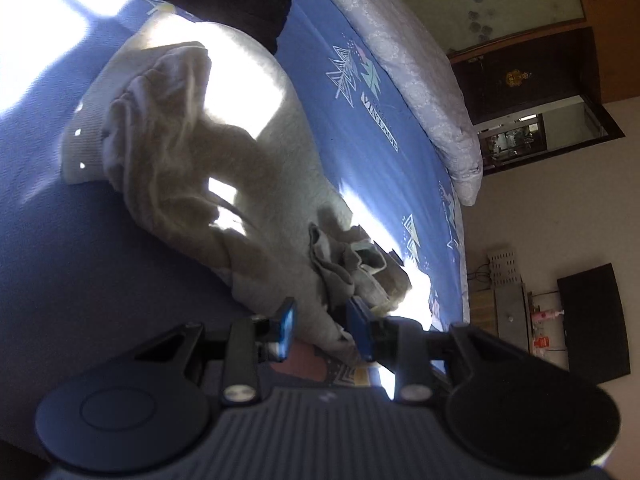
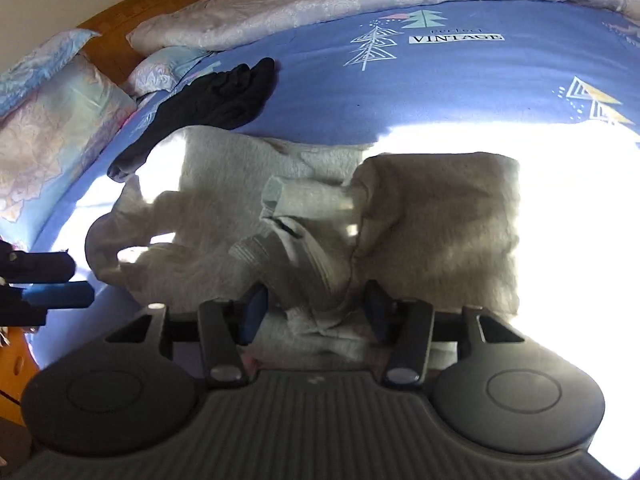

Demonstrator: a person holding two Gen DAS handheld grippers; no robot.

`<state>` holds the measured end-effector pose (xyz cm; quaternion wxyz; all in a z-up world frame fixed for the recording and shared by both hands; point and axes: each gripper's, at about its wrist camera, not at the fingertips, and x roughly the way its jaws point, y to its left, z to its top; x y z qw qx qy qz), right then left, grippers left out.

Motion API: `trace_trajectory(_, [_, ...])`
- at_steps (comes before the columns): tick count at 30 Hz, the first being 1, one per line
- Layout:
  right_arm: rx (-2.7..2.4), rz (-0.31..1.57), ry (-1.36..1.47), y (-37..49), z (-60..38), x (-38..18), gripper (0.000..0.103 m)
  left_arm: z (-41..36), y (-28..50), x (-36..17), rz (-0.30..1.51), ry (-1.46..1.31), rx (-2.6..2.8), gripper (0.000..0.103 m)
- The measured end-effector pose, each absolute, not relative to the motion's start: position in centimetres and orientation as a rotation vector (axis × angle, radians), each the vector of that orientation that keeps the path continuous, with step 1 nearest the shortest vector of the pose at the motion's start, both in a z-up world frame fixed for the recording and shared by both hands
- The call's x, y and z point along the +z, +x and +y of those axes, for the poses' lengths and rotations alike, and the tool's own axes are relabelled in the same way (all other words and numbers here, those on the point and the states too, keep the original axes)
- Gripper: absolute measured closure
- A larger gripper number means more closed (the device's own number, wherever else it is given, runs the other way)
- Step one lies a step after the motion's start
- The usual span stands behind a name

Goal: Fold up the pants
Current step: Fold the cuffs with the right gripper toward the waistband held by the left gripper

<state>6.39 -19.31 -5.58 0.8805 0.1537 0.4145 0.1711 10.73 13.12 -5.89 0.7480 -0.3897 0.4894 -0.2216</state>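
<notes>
The pants (image 2: 304, 216) — a pale grey, fleecy pair — lie partly folded on the blue bed sheet (image 2: 440, 92), half in hard sunlight. In the right wrist view they stretch across the picture from left to right, so their long axis runs crosswise to the line the right gripper (image 2: 316, 312) points along. A folded-over block of cloth sits at the right, a crumpled ribbed cuff or waistband in the middle, and a looser, rumpled end trails off to the left.

The right gripper hangs directly over the near edge of the middle bunch. Its jaws stand apart with fabric lying between them, and the pads do not appear to press on it — released, not grasping. The left gripper (image 1: 320, 328) comes in from the rumpled end, so it looks down the length of the pants; its jaws are narrowed to a small gap, and cloth lies in that gap, but whether the pads pinch it cannot be told from these views.

In my judgement the next fold turns on the bunched middle: the right gripper is the nearer one, with the cloth just ahead of and below it. A black garment (image 2: 216, 100) lies just beyond the pants' far left corner and should stay out of any pinch.
</notes>
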Motion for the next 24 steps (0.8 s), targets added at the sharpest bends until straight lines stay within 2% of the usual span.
trace_trajectory(6, [0.253,0.728,0.543,2.3,-26.1,-4.4,0.043,7.6,12.8,-4.0,1.049,-0.794,-0.631,0.074])
trace_trajectory(11, [-0.001,0.669,0.748,0.0,-33.5,-6.5,0.043,1.9,14.1,-3.0,1.041,-0.731,-0.761,0.074])
trace_trajectory(18, [-0.145,0.645,0.887,-1.2,-37.1,-8.8,0.042,-1.9,15.9,-5.6,1.068,-0.494,-0.583,0.075])
trace_trajectory(21, [-0.138,0.662,0.926,-1.4,-37.6,-9.7,0.042,0.2,17.1,-8.4,1.116,-0.439,-0.395,0.083])
trace_trajectory(22, [-0.137,0.670,0.933,-1.4,-37.5,-10.0,0.042,1.0,17.4,-9.4,1.124,-0.421,-0.345,0.094])
trace_trajectory(24, [-0.132,0.671,0.956,-1.2,-37.3,-10.4,0.042,3.0,17.8,-10.6,1.126,-0.516,-0.358,0.097])
